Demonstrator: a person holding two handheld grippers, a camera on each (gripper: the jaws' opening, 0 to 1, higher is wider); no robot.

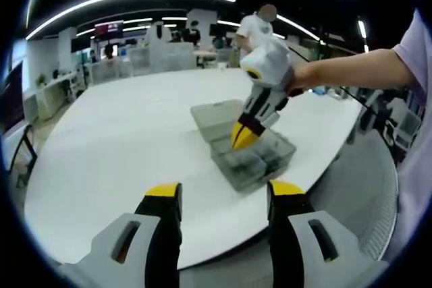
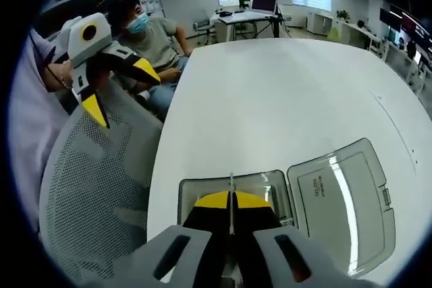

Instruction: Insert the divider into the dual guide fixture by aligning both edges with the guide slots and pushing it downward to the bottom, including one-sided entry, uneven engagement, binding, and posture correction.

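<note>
In the left gripper view, the left gripper (image 1: 223,197) hangs just off the near edge of a large white table (image 1: 121,146), its two yellow-tipped jaws spread wide with nothing between them. Near the table's right edge sits a clear plastic compartment box (image 1: 253,160), the guide fixture, with its lid (image 1: 216,116) laid open flat behind it. The right gripper (image 1: 241,136), held by a person's bare forearm (image 1: 351,72), points steeply down into the box. Behind lies an open-plan office with desks, monitors, people and long curved ceiling lights.

In the right gripper view, the right gripper (image 2: 231,200) has its jaws pressed together on a thin, pale divider (image 2: 231,187) that stands upright on edge between the tips. The divider is over the box's tray (image 2: 202,188) at the table's near edge; the lid (image 2: 341,197) lies just to the right. The left gripper (image 2: 111,79) hovers well apart, beyond the table's left edge, above a mesh chair back (image 2: 94,187). A seated person waits behind it.

The divider looks lined up at or just entering the slots; whether both edges have caught is hidden. Pushing it to the bottom appears left to do.
</note>
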